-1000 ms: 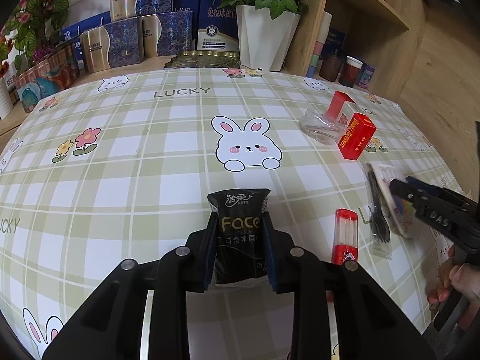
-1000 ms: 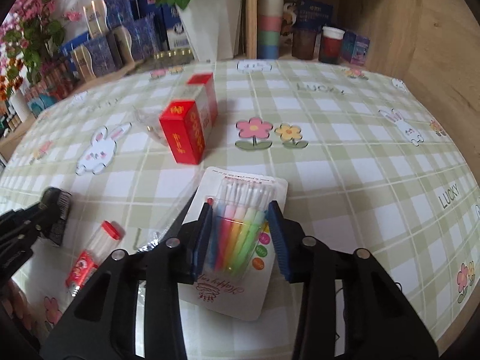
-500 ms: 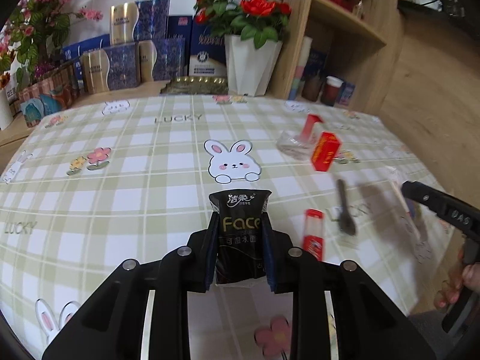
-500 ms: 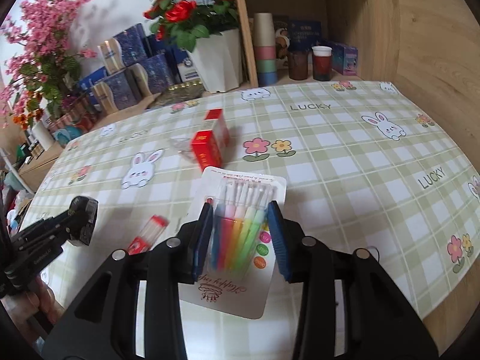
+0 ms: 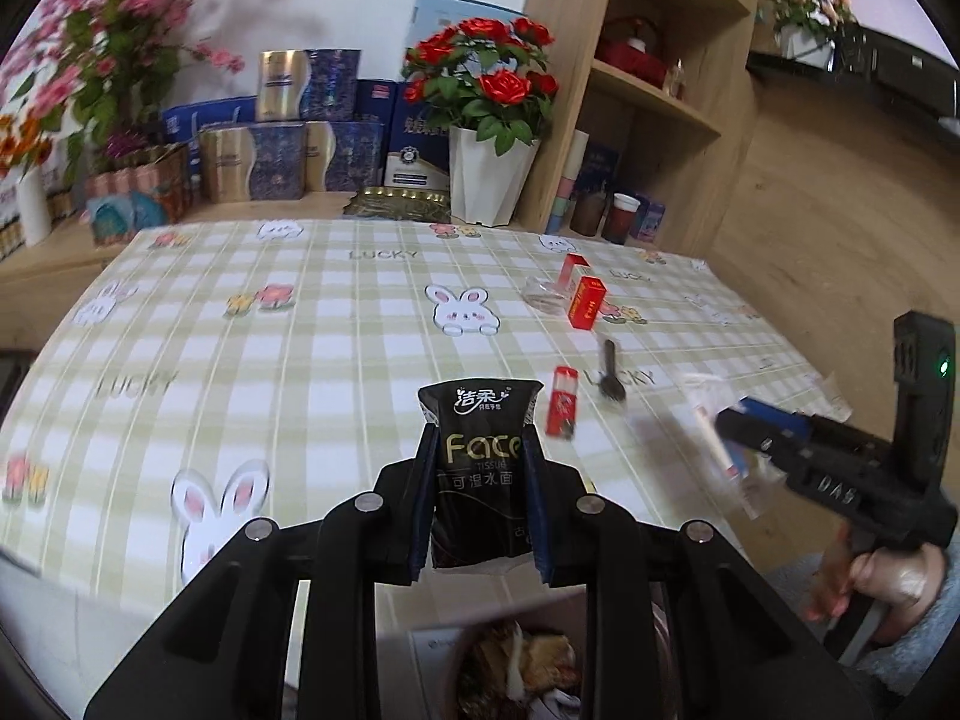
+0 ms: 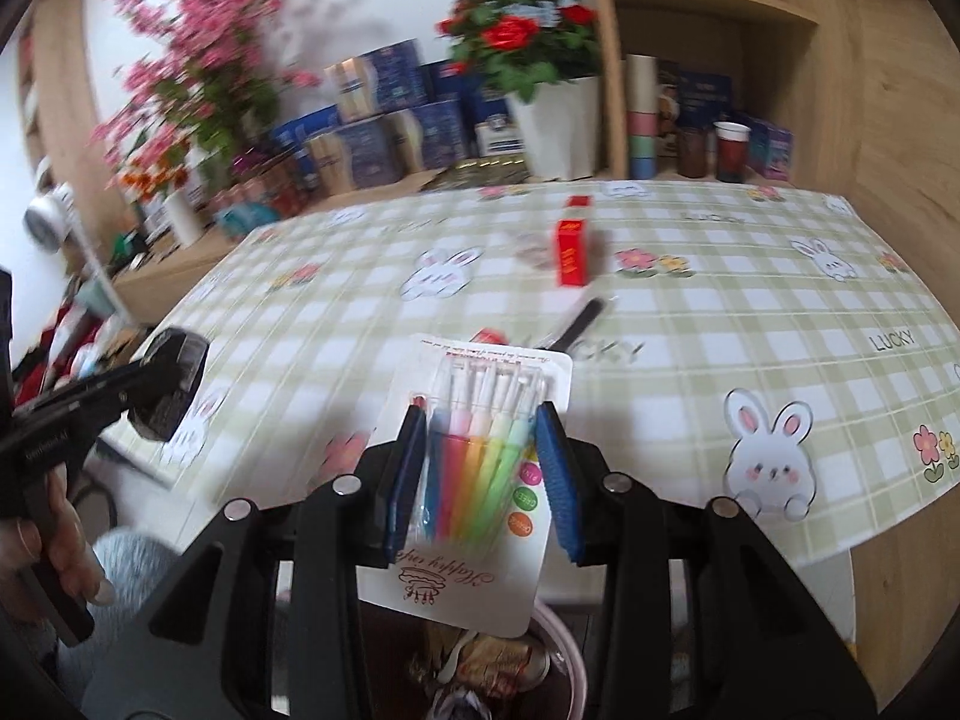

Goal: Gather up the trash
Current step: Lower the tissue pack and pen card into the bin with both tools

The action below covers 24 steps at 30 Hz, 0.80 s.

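The left gripper (image 5: 480,480) is clamped on a black tissue pack (image 5: 483,468), its blue pads pressing the pack's two sides; the right gripper (image 6: 489,468) is closed on a blister card of coloured candles (image 6: 480,468), gripping the plastic bubble with the card hanging below; both loads hang off the near edge of the table (image 5: 252,360), above the trash bin (image 6: 564,636), whose rim and crumpled contents show just below each load.

The step in hand, as I judge it, is the drop; to do it well, bring each load squarely over the bin's mouth before letting go, since the bin sits close under the table edge; lower the wide card so it does not catch the rim; release one at a time so the grippers do not collide.

Beyond the bin, on the table, remain a red box (image 5: 585,303), a red-capped tube (image 5: 561,402) and a black spoon (image 5: 611,372); these look like the next pickings.
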Available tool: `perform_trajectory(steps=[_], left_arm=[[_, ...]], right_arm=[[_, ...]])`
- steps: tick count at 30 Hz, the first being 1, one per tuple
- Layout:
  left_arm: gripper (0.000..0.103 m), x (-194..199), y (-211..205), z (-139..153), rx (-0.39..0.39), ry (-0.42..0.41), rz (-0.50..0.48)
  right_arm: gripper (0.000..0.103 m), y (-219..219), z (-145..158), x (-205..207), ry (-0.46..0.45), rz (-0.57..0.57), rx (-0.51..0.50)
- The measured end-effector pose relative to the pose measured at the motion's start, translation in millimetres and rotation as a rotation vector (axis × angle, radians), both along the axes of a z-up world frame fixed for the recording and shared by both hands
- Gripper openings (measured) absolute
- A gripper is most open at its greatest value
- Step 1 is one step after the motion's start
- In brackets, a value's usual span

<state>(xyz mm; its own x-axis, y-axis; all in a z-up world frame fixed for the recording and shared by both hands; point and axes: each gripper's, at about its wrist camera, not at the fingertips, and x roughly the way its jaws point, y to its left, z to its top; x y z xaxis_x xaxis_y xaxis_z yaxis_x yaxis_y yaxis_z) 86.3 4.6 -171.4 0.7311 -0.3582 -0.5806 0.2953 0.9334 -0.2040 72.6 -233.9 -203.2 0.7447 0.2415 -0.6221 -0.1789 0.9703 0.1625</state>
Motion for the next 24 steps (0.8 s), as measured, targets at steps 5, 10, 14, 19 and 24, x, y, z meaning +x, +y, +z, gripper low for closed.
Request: perform_trajectory(steps=[5,10,14,19,24], left_arm=[[0.026,-35.8,2.7,-0.3,-0.002,-0.007,-0.001],[0.026,-58.7,1.9,1.7,0.013,-0.026,-0.014],[0.026,-71.9,-0.8,1.7,0.012,-0.037,-0.025],[0.026,-79.6,-2.7,-4.6,0.001,-0.023,-0.022],[0.026,-82.7,-0.9,-12.7,0.003,0.0,-0.011]], right_arm=[[0.04,19.9,-11.7,-33.0,0.015,0.067,-0.032],[0.04,35.3,-38.3,-59.9,0.075,0.109,-0.044],[0.04,46.3,-62.1,-73.7,0.142,0.15,-0.068],[0.04,47.4,-84.7,-78.9,0.219,0.165,-0.067],[0.04,45.4,-103.6,-79.3,0.29,0.15,-0.077]])
